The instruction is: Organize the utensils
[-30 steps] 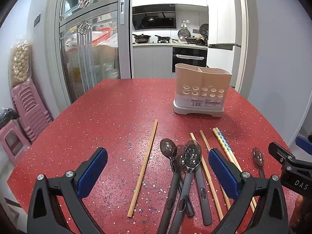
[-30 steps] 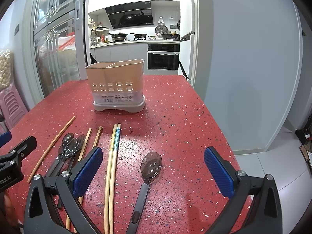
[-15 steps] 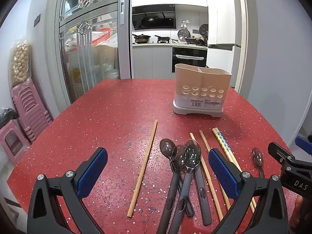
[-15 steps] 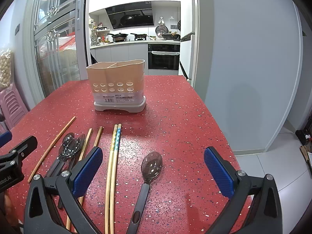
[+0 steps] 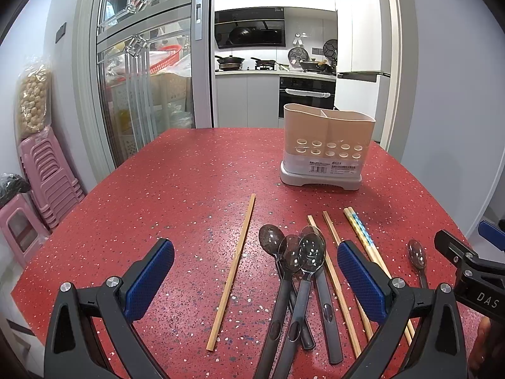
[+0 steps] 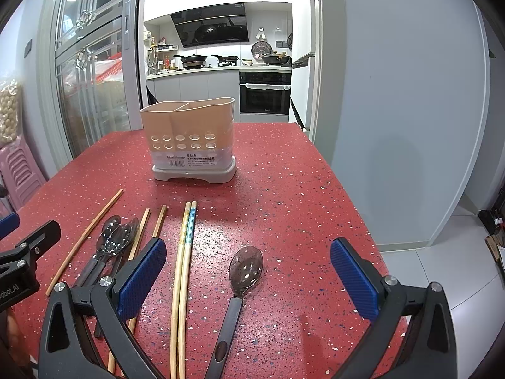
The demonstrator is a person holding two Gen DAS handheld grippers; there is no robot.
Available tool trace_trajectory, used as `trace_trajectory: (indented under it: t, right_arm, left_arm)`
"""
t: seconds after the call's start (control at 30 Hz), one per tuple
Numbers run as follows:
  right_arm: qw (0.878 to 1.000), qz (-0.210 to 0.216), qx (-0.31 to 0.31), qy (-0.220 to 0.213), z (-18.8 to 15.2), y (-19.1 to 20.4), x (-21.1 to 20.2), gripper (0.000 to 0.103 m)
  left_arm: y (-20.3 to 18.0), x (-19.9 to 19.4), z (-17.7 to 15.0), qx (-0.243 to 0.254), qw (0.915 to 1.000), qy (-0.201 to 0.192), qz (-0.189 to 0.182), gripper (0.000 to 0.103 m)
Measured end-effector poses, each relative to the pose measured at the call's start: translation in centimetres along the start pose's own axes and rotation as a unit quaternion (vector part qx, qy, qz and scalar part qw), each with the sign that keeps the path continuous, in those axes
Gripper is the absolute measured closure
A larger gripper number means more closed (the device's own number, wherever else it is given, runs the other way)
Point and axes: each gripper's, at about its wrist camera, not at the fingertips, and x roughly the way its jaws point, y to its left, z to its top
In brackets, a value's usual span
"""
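Note:
A beige two-compartment utensil holder (image 5: 326, 145) (image 6: 191, 140) stands upright at the far side of the red speckled table (image 5: 176, 189). Nearer lie a single wooden chopstick (image 5: 235, 267), three dark clear-bowled spoons (image 5: 296, 271) in a bunch, two more wooden chopsticks (image 5: 331, 271) and a patterned pair (image 6: 184, 262). One separate spoon (image 6: 241, 279) lies between my right gripper's fingers. My left gripper (image 5: 252, 284) is open above the single chopstick and the spoon bunch. My right gripper (image 6: 249, 279) is open and holds nothing.
The table's right edge (image 6: 356, 221) drops off to a grey wall and tiled floor. Pink stacked stools (image 5: 44, 177) stand left of the table. Behind it are a glass sliding door (image 5: 142, 88) and a kitchen doorway.

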Motion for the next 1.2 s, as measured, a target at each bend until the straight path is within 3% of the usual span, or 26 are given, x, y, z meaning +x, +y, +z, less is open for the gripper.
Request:
trace_trajectory:
  t: [1.2]
  right_arm:
    - [1.000,0.000,0.001,-0.002,0.02,0.11,-0.07,0.000]
  left_arm:
    - [-0.11,-0.27,0.07,-0.001,1.0000,-0.003,0.001,0.000]
